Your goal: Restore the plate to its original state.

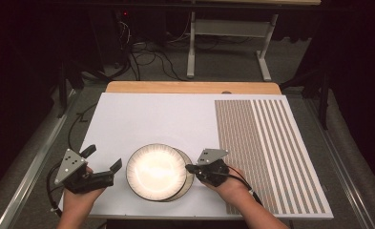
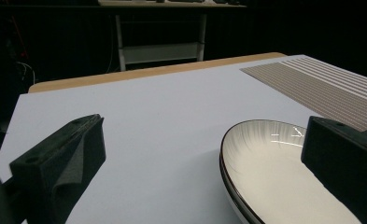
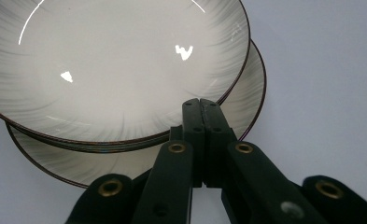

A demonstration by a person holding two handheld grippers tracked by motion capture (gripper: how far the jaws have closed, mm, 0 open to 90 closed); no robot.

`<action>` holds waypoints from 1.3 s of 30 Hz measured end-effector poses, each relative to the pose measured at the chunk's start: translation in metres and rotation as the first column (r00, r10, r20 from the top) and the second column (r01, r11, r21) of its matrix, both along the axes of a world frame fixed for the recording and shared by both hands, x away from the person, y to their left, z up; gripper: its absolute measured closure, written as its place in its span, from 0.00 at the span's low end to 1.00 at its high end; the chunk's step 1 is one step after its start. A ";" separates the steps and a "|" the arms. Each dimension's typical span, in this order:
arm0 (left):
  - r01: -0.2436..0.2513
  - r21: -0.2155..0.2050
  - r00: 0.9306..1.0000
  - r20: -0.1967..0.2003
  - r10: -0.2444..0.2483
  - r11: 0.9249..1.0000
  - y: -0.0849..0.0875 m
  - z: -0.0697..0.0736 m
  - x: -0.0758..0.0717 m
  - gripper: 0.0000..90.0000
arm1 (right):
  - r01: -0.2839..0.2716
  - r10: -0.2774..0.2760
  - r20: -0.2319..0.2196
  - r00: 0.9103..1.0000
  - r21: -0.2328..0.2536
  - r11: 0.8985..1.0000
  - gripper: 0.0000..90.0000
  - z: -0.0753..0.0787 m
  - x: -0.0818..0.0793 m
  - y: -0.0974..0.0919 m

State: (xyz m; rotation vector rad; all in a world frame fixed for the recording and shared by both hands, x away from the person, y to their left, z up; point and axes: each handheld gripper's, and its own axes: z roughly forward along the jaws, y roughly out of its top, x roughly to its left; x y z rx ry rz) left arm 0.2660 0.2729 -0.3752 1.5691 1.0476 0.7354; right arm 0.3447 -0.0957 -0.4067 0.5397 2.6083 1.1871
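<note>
Since both plates look like glazed ceramic, they should handle stiff, fairly heavy for their size, slick on the surface and breakable if dropped or knocked, judging by the gloss and hard highlights. Two plates sit stacked near the front edge of the table (image 1: pixel 128 119), roughly centre-front: upper plate (image 1: pixel 156 171) lies offset on lower plate (image 1: pixel 189 179), so a crescent of the lower one sticks out on the right side in the high view. Both are round, shallow, off-white with faint grey radial brush streaks and a thin dark rim line; the right gripper view shows the upper plate (image 3: pixel 111 70) overhanging the lower plate (image 3: pixel 246 107). Best hold is probably the rim, pinched top and bottom at the edge, since the glazed face gives nothing to grip and the dish is too wide to span; the exposed crescent of the lower plate is the easy access. Right claw (image 1: pixel 191 168) is clenched, jaws pressed together at the rim of the stack, tips over the lower plate's exposed edge; whether it pinches anything I cannot tell, it looks closed on nothing. Left claw (image 1: pixel 101 160) is released, jaws wide apart, just beside the stack's left rim, not touching. Table surface is a matte white sheet with a striped tan-and-white panel (image 1: pixel 266 148) on the right, bare wood strip at the back.
</note>
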 end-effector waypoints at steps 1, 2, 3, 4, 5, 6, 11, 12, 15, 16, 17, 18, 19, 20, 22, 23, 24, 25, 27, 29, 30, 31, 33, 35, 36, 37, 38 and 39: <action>0.000 0.000 1.000 0.001 0.000 1.000 0.000 0.000 0.000 0.01 | 0.000 0.000 -0.001 1.000 0.000 1.000 1.00 0.000 0.000 0.000; 0.000 0.000 1.000 0.001 0.000 1.000 0.000 0.000 0.000 0.01 | 0.000 0.000 -0.001 1.000 0.000 1.000 1.00 0.000 0.000 0.000; 0.000 -0.001 1.000 0.001 0.000 1.000 0.000 0.000 0.000 0.01 | 0.000 0.000 -0.001 1.000 -0.002 1.000 1.00 0.000 -0.001 0.000; 0.000 -0.001 1.000 0.001 0.000 1.000 0.000 0.000 0.000 0.01 | 0.000 0.000 -0.001 1.000 0.000 1.000 1.00 0.000 -0.001 0.000; 0.000 -0.001 1.000 0.001 0.000 1.000 0.000 0.000 0.000 0.01 | 0.000 0.000 -0.001 1.000 -0.001 1.000 1.00 0.000 -0.001 0.000; 0.000 0.000 1.000 0.001 0.000 1.000 0.000 0.000 0.000 0.01 | 0.000 0.000 -0.001 1.000 -0.001 1.000 1.00 0.000 -0.001 0.000; 0.001 -0.003 1.000 0.002 -0.001 1.000 0.000 0.000 0.000 0.01 | 0.009 -0.009 -0.004 1.000 0.001 1.000 1.00 0.001 -0.001 -0.002; 0.001 -0.002 1.000 0.002 -0.001 1.000 0.000 0.000 0.000 0.01 | 0.009 -0.009 0.000 1.000 0.004 1.000 1.00 0.001 -0.001 -0.002; 0.001 -0.002 1.000 0.002 -0.001 1.000 0.000 0.000 0.000 0.01 | 0.012 -0.012 -0.001 1.000 0.004 1.000 1.00 0.001 -0.001 -0.004; 0.001 -0.002 1.000 0.002 -0.001 1.000 0.000 0.000 0.000 0.01 | 0.012 -0.012 -0.001 1.000 0.004 1.000 1.00 0.001 -0.001 -0.004; 0.002 -0.002 1.000 0.002 -0.002 1.000 0.000 0.000 0.000 0.01 | 0.016 -0.016 -0.004 1.000 0.006 1.000 1.00 0.002 -0.001 -0.004; 0.002 -0.002 1.000 0.002 -0.002 1.000 0.000 0.000 0.000 0.01 | 0.015 -0.015 0.002 1.000 0.004 1.000 1.00 0.002 -0.001 -0.005; 0.002 -0.002 1.000 0.002 -0.002 1.000 0.000 0.000 0.000 0.01 | 0.020 -0.020 -0.004 1.000 0.007 1.000 1.00 0.002 -0.002 -0.005; 0.003 -0.002 1.000 0.003 -0.003 1.000 -0.001 0.000 0.000 0.01 | 0.014 -0.014 0.002 1.000 0.001 1.000 1.00 0.002 -0.002 -0.006; 0.003 -0.001 1.000 0.003 -0.003 1.000 -0.001 0.000 0.000 0.01 | 0.015 -0.015 0.004 1.000 0.006 1.000 1.00 0.002 -0.002 -0.007; 0.003 -0.001 1.000 0.003 -0.003 1.000 -0.001 0.000 0.000 0.01 | 0.015 -0.015 0.004 1.000 0.006 1.000 1.00 0.002 -0.002 -0.007; 0.003 -0.001 1.000 0.003 -0.003 1.000 -0.001 0.000 0.000 0.01 | 0.023 -0.023 0.004 1.000 0.006 1.000 1.00 0.003 -0.002 -0.007; 0.004 -0.001 1.000 0.003 -0.004 1.000 -0.001 0.000 0.000 0.01 | 0.022 -0.022 0.002 1.000 0.005 1.000 1.00 0.003 -0.002 -0.008; 0.006 -0.001 1.000 0.004 -0.006 1.000 -0.002 0.000 0.000 0.01 | 0.020 -0.020 0.007 1.000 0.004 1.000 1.00 0.003 -0.002 -0.009; 0.008 -0.001 1.000 0.003 -0.008 1.000 -0.002 0.000 0.000 0.01 | 0.021 -0.021 0.008 1.000 0.009 1.000 1.00 0.003 -0.003 -0.009; 0.010 0.002 1.000 0.003 -0.010 1.000 -0.002 0.000 0.000 0.01 | 0.027 -0.027 0.004 1.000 0.007 1.000 1.00 0.004 -0.003 -0.010; 0.010 0.005 1.000 0.003 -0.010 1.000 -0.002 0.000 0.000 0.01 | 0.026 -0.027 0.005 1.000 0.008 1.000 1.00 0.004 -0.003 -0.010; 0.012 0.005 1.000 0.004 -0.012 1.000 -0.003 0.000 0.000 0.01 | 0.031 -0.031 0.008 0.999 0.008 0.999 1.00 0.005 -0.003 -0.013; 0.013 0.003 1.000 0.004 -0.013 1.000 -0.003 0.000 0.000 0.01 | 0.031 -0.031 0.014 0.999 0.008 0.999 1.00 0.005 -0.003 -0.015; 0.013 0.004 1.000 0.004 -0.013 1.000 -0.004 0.000 0.000 0.01 | 0.031 -0.031 0.014 0.999 0.008 0.999 1.00 0.005 -0.003 -0.015; 0.014 0.004 1.000 0.004 -0.014 1.000 -0.004 0.000 0.000 0.01 | 0.032 -0.032 0.015 0.999 0.011 0.999 1.00 0.005 -0.003 -0.015; 0.015 0.002 1.000 0.003 -0.015 1.000 -0.004 0.000 0.001 0.01 | 0.039 -0.040 0.011 0.999 0.016 0.999 1.00 0.006 -0.003 -0.017; 0.015 0.002 1.000 0.003 -0.015 1.000 -0.004 0.000 0.001 0.01 | 0.043 -0.043 0.012 0.999 0.016 0.999 1.00 0.006 -0.003 -0.017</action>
